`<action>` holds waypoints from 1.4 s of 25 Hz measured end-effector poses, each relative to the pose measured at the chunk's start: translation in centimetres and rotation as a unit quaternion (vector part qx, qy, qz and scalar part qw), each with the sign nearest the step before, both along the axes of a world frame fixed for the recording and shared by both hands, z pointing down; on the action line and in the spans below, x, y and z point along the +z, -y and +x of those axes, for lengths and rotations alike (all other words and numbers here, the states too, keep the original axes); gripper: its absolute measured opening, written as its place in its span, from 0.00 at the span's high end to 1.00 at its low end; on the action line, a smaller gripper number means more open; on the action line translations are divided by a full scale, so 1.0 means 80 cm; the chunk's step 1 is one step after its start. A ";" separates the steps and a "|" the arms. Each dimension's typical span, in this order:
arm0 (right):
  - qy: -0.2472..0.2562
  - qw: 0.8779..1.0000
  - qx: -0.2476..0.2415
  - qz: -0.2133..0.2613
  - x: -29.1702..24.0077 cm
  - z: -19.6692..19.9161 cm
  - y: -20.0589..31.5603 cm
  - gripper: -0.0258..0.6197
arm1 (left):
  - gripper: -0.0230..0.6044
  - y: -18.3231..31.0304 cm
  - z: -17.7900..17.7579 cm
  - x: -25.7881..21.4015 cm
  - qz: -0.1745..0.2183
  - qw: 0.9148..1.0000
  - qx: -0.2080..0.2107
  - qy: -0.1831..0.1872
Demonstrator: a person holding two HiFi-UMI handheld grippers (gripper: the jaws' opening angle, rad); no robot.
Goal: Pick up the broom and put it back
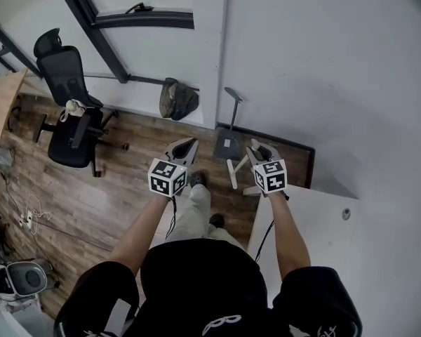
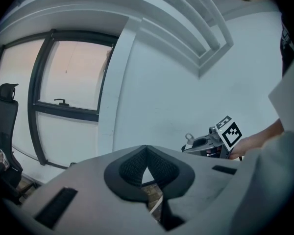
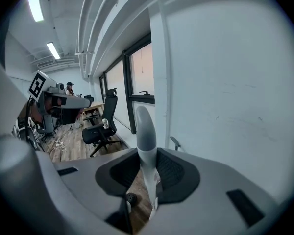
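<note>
The broom's pale grey handle (image 3: 145,131) stands upright between the jaws of my right gripper (image 3: 148,173), which is shut on it. In the head view the right gripper (image 1: 255,149) is held out near the white wall, and the broom's white stick (image 1: 232,173) slants down below it toward the floor. My left gripper (image 1: 187,146) is level with it to the left, over the wooden floor. In its own view the left gripper (image 2: 146,153) has its pad tips touching and holds nothing. The right gripper (image 2: 206,143) shows at the right of that view.
A grey dustpan (image 1: 226,147) with an upright handle stands against the wall just ahead of the grippers. A dark bag (image 1: 177,98) leans at the window base. A black office chair (image 1: 72,121) is to the left, a white table (image 1: 323,223) to the right, cables (image 1: 28,220) at far left.
</note>
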State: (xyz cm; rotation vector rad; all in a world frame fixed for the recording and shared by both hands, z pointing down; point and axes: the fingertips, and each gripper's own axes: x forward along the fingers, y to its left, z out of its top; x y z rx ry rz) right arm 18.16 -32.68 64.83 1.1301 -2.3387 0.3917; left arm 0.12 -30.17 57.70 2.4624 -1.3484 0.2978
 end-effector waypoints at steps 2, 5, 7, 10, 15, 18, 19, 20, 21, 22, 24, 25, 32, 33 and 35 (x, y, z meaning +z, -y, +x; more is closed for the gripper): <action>-0.005 1.000 -0.002 -0.005 0.011 0.001 0.005 0.78 | 0.94 0.012 -0.001 0.007 -0.003 1.000 0.003 -0.003; -0.007 1.000 -0.002 -0.006 0.023 0.000 0.017 0.78 | 0.94 0.035 -0.006 0.019 -0.009 1.000 0.004 -0.007; -0.009 1.000 0.000 -0.008 0.027 -0.002 0.023 0.78 | 0.94 0.045 -0.009 0.025 -0.015 1.000 0.005 -0.010; -0.015 1.000 -0.001 -0.017 0.033 -0.004 0.035 0.78 | 0.94 0.062 -0.011 0.031 -0.022 1.000 0.008 -0.014; -0.020 0.999 -0.009 -0.028 0.046 -0.014 0.064 0.78 | 0.94 0.095 -0.015 0.040 -0.028 0.999 0.009 -0.015; -0.024 0.999 -0.017 -0.033 0.055 -0.024 0.078 0.78 | 0.94 0.108 -0.018 0.048 -0.033 0.999 0.012 -0.010; -0.025 0.999 -0.019 -0.035 0.059 -0.027 0.083 0.78 | 0.94 0.112 -0.020 0.050 -0.034 0.999 0.012 -0.008; -0.026 0.999 -0.020 -0.036 0.062 -0.029 0.088 0.78 | 0.94 0.117 -0.021 0.052 -0.036 0.999 0.012 -0.007; -0.027 0.999 -0.021 -0.038 0.065 -0.032 0.092 0.78 | 0.94 0.121 -0.023 0.055 -0.037 0.999 0.012 -0.006; -0.029 0.999 -0.022 -0.041 0.069 -0.033 0.096 0.78 | 0.94 0.125 -0.024 0.058 -0.039 0.999 0.013 -0.005; -0.032 0.998 -0.023 -0.047 0.076 -0.036 0.104 0.78 | 0.94 0.134 -0.027 0.062 -0.043 0.999 0.014 -0.004; -0.034 0.998 -0.025 -0.049 0.079 -0.038 0.109 0.78 | 0.94 0.139 -0.029 0.065 -0.045 0.999 0.013 -0.003; -0.046 0.996 -0.041 -0.063 0.096 -0.050 0.138 0.78 | 0.94 0.168 -0.035 0.076 -0.055 0.998 0.015 -0.002; -0.048 0.996 -0.044 -0.064 0.099 -0.052 0.142 0.78 | 0.94 0.172 -0.036 0.077 -0.056 0.998 0.014 -0.003; -0.052 0.995 -0.050 -0.066 0.104 -0.056 0.151 0.78 | 0.94 0.181 -0.040 0.080 -0.059 0.998 0.013 -0.004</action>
